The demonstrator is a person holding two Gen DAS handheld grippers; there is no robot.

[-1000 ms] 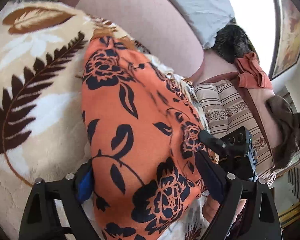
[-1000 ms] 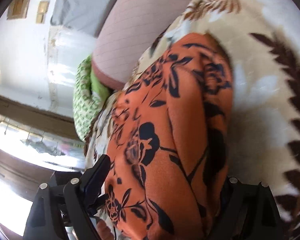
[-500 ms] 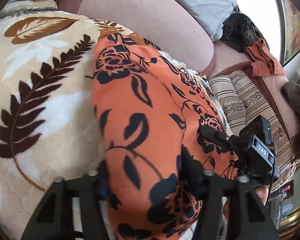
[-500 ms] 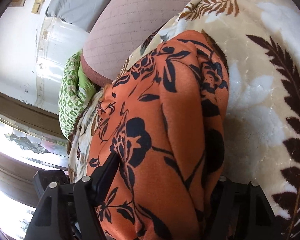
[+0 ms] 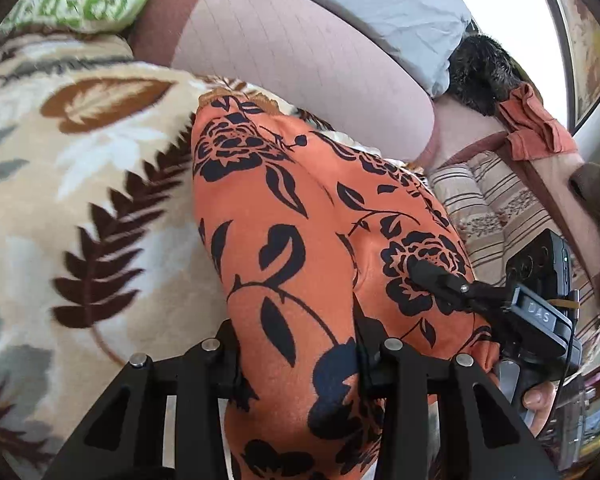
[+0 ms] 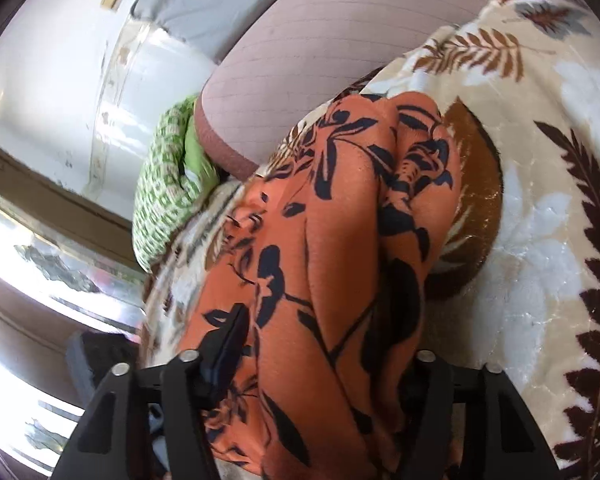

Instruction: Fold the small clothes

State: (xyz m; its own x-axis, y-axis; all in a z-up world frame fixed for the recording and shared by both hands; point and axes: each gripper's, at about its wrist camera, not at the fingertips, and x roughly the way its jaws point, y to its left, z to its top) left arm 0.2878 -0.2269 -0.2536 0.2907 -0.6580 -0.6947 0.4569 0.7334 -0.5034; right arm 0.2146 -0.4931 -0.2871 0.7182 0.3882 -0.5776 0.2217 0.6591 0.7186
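Note:
An orange garment with black flowers lies lengthwise on a cream blanket with a leaf pattern. My left gripper is at its near end; the jaws are closing and the cloth is bunched tight between the pads. In the same view, one black finger of the right gripper rests on the garment's right edge. In the right wrist view the garment rises in long folds from the blanket. The jaws of my right gripper are closing too, with gathered cloth filling the gap.
A pink quilted cushion and a grey pillow stand behind the garment. A green patterned cloth lies at the blanket's far corner. A striped cushion and a rust-coloured cloth are at the right. A person's thumb shows.
Both pairs of jaws have narrowed from wide apart onto the garment. The cloth has gathered into folds between them and its near end has risen off the blanket.

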